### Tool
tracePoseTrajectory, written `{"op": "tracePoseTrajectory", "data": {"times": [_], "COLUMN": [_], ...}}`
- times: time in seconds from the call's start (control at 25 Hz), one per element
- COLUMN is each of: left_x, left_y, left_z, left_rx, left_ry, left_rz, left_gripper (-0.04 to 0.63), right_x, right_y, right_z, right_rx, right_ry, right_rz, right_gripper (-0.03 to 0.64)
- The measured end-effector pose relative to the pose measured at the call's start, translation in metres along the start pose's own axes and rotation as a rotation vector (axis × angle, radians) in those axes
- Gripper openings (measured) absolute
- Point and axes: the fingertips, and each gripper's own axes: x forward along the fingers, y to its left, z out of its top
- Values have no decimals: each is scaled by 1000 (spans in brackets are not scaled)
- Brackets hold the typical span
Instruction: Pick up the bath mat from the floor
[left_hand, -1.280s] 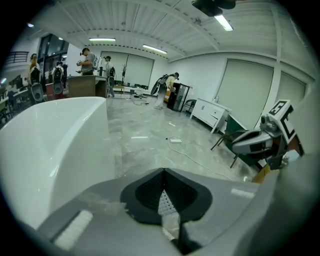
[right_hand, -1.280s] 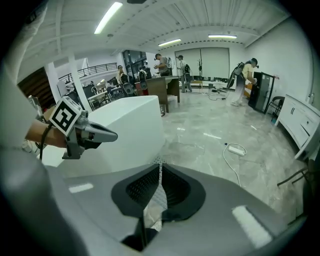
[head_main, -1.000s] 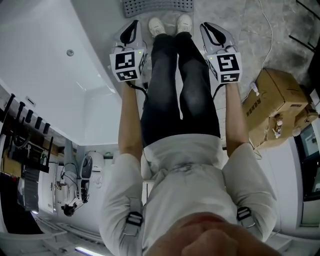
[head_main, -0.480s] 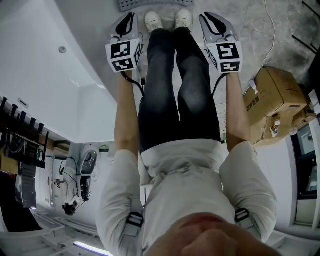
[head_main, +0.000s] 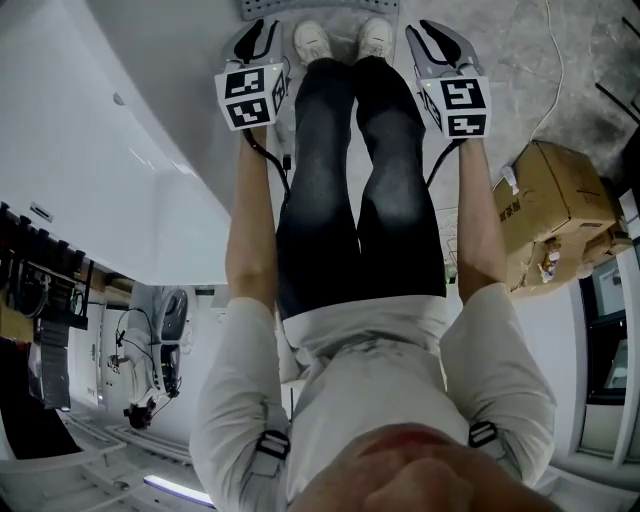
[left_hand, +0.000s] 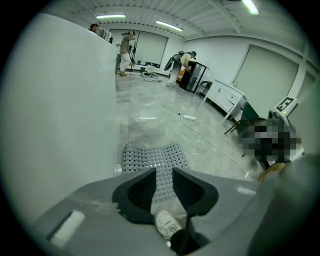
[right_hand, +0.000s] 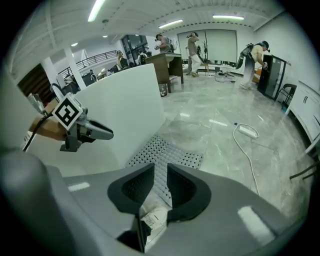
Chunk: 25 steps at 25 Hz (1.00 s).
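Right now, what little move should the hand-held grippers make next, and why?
Probably lower both toward the near edge of the bath mat. The left hand-held gripper and right hand-held gripper have just been opening, jaws slightly apart, nothing between them, and the mat lies flat on the floor beyond their tips.

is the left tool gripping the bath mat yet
No, the left tool has just been opening its jaws, which stand slightly apart on nothing, and the bath mat lies flat on the floor beyond them.
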Motion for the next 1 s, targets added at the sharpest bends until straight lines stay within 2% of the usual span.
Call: {"op": "tracePoseTrajectory", "data": {"times": [0.2,0.48,1.0], "left_x": [31,68,119], "left_y": [13,26,54], "left_z": [-18,-35,-79], "left_rx": [-3,6,8], "left_ry": [40,77,143], "left_rz": [6,6,57], "left_gripper": [141,147,207], "right_x": [26,57,114], "right_y": [-10,-16,-40], "right_z": [-16,-36,-80], "right_rx": [3,0,30], "right_ry": [32,69,124], "right_rz": [3,10,-10], "right_gripper": [89,95,135]}}
